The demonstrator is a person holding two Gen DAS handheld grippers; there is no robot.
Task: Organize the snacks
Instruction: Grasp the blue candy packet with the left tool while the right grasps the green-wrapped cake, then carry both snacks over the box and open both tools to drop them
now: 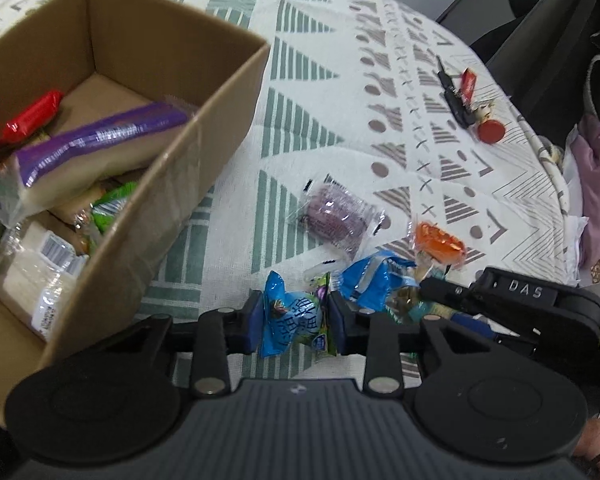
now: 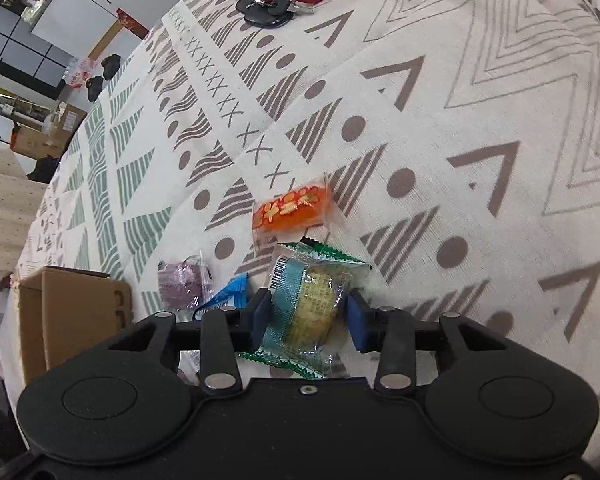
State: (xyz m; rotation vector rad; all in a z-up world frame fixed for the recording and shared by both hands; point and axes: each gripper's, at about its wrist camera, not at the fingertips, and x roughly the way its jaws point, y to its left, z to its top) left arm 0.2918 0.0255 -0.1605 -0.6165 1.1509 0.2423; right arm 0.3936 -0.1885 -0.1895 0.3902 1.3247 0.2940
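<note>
Between our left claw (image 1: 294,326) pads sits 1 gripped blue-wrapped candy (image 1: 290,320); the cardboard box (image 1: 148,216) lies immediately left. Our right claw (image 2: 309,312), farther from it, clamps a green-edged pastry packet (image 2: 314,308) on the tabletop (image 2: 460,80).

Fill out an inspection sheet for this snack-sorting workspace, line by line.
Surface: patterned white, green and grey tablecloth.
Job's things: open brown cardboard box holding wrapped snacks, among them a purple-striped packet; loose on the cloth, a purple clear-wrapped snack and an orange wrapped snack.
Clutter: black keys with a round red tag.
Grippers: left gripper shut on a blue foil-wrapped sweet; right gripper closed on a green-edged clear-wrapped cake.
Cables: nothing seen.
Surroundings: dark chair, pink fabric.
</note>
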